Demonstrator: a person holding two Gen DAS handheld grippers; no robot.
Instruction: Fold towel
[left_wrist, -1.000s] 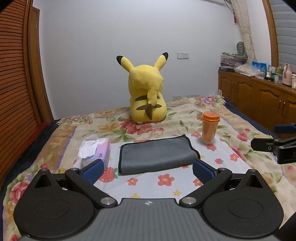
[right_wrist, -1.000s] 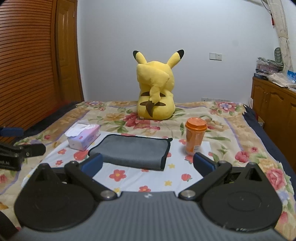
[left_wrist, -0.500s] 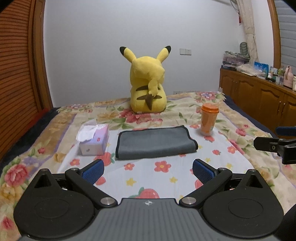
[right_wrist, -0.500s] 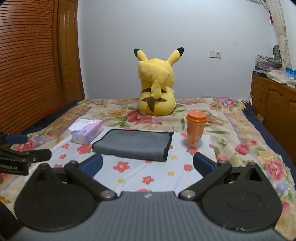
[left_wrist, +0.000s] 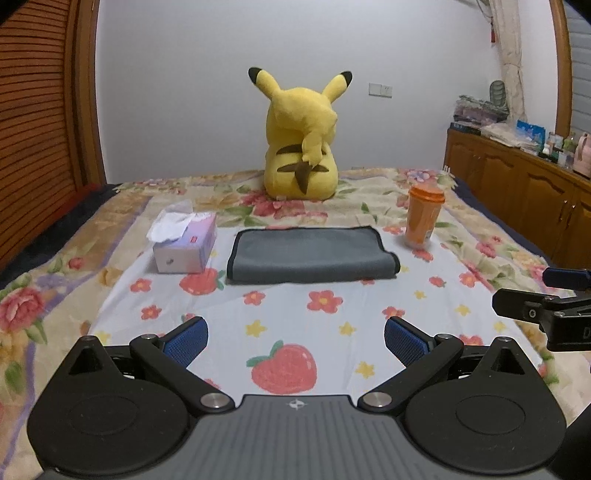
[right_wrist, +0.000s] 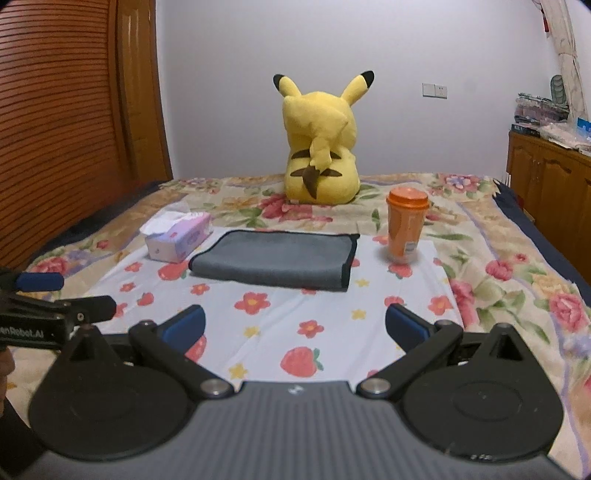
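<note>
One folded grey towel with black trim (left_wrist: 312, 254) lies mid-bedspread between one tissue box (left_wrist: 184, 242) and one orange cup (left_wrist: 424, 216), while the left gripper (left_wrist: 295, 338) and right gripper (right_wrist: 293, 326), both released, have drawn farther back.

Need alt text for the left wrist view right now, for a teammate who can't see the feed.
A gray towel lies folded on a floral bedsheet, ahead of the open, empty left gripper. A tissue box sits left of the towel, an orange cup right, and a yellow plush toy behind. The right gripper pokes in at the right edge.
</note>
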